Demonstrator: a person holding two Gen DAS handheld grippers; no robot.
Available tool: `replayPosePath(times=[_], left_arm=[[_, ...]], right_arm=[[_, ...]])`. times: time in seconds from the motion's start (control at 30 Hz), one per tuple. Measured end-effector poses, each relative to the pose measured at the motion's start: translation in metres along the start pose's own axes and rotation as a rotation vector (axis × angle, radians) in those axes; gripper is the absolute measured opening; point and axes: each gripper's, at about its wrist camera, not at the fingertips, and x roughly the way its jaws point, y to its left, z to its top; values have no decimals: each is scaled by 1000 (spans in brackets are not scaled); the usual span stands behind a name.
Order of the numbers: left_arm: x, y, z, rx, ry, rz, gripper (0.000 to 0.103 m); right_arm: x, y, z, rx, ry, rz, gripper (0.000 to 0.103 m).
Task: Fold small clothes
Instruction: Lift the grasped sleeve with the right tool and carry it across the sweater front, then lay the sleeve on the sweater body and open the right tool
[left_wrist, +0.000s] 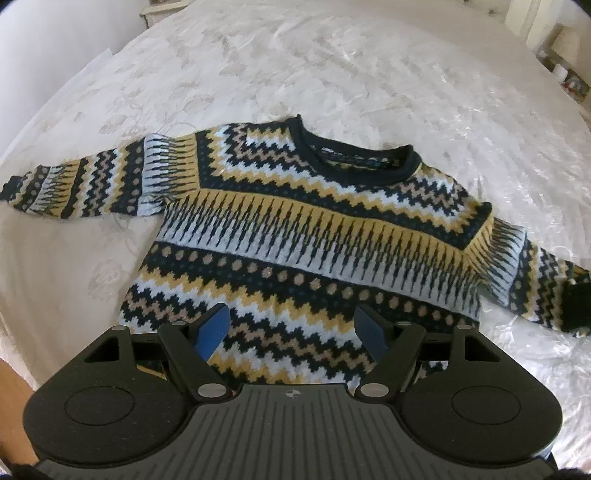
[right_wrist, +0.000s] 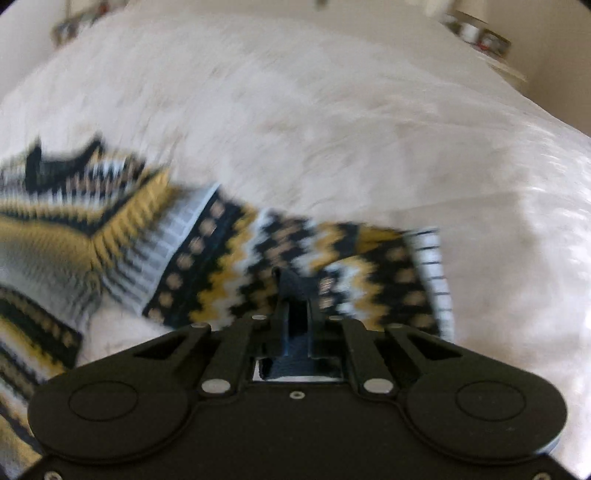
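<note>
Sweater (left_wrist: 295, 236) lies flat, front up, on the bed (left_wrist: 369, 74), collar (left_wrist: 354, 155) at the far side, hem nearest the left gripper. Knit pattern: navy, yellow, white, tan zigzags. One sleeve (left_wrist: 74, 188) stretches straight out to the left, cuff close to the bed's left edge. The other sleeve (right_wrist: 332, 266) runs out to the right.

Left gripper (left_wrist: 291, 332): jaws spread wide, released, hovering over the lower body of the sweater, nothing between them.

Right gripper (right_wrist: 295, 291): jaws clenched on the right sleeve, pinching fabric partway along it. View is motion-blurred, so the exact pinch point is unclear.

Open bedspread beyond the collar and to the right of the sleeve. Wood floor (left_wrist: 11, 384) visible at lower left past the bed edge. Cluttered shelf (left_wrist: 569, 81) at far right, well apart.
</note>
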Motion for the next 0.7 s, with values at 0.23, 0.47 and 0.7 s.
replayPosePath(times=[0.23, 0.47, 0.7], left_arm=[[-1, -3, -2, 31, -12, -29, 73], [3, 13, 3, 66, -23, -75, 73], [15, 56, 17, 71, -13, -128, 73]], right_arm=[[-73, -75, 26, 231, -124, 25, 14], [-140, -99, 52, 320, -250, 0, 14], [-193, -37, 85, 353, -356, 105, 14]])
